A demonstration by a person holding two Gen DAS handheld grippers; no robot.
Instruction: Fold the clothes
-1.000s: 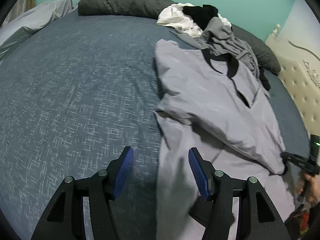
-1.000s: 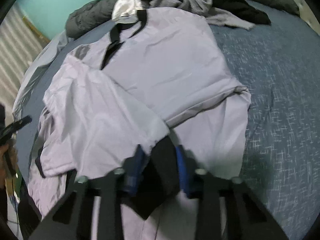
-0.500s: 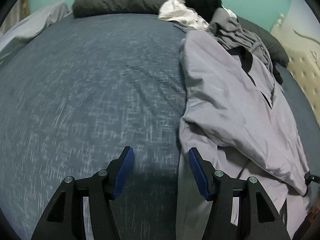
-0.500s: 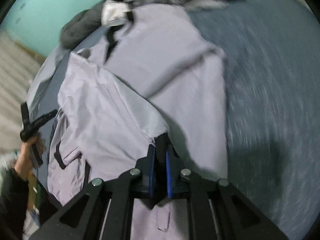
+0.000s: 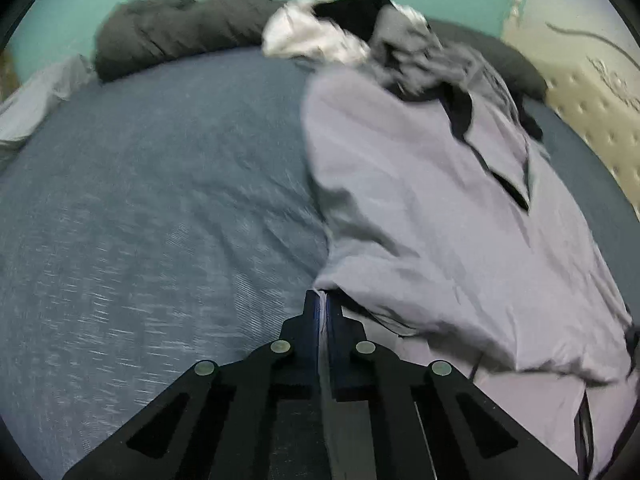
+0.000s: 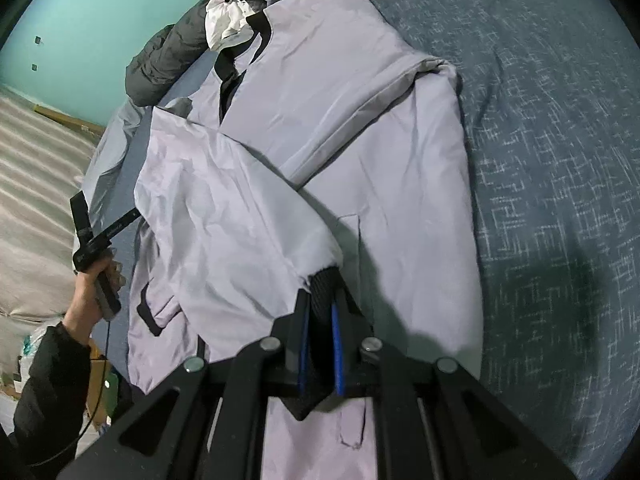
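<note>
A pale lilac jacket with black trim lies spread on the blue bedsheet. My left gripper is shut at the jacket's left edge, with a thin strip of the fabric pinched between its blue pads. In the right wrist view the jacket has one sleeve folded across its front. My right gripper is shut on that sleeve's black ribbed cuff. A hand in a dark sleeve holds the left gripper at the jacket's far side.
A pile of grey, white and black clothes lies at the head of the bed by a dark rolled duvet. A cream tufted headboard stands at the right. Bare sheet spreads right of the jacket.
My left gripper slid to the jacket's edge and its jaws closed from wide open onto the fabric. My right gripper closed fully on the black cuff and rolled.
</note>
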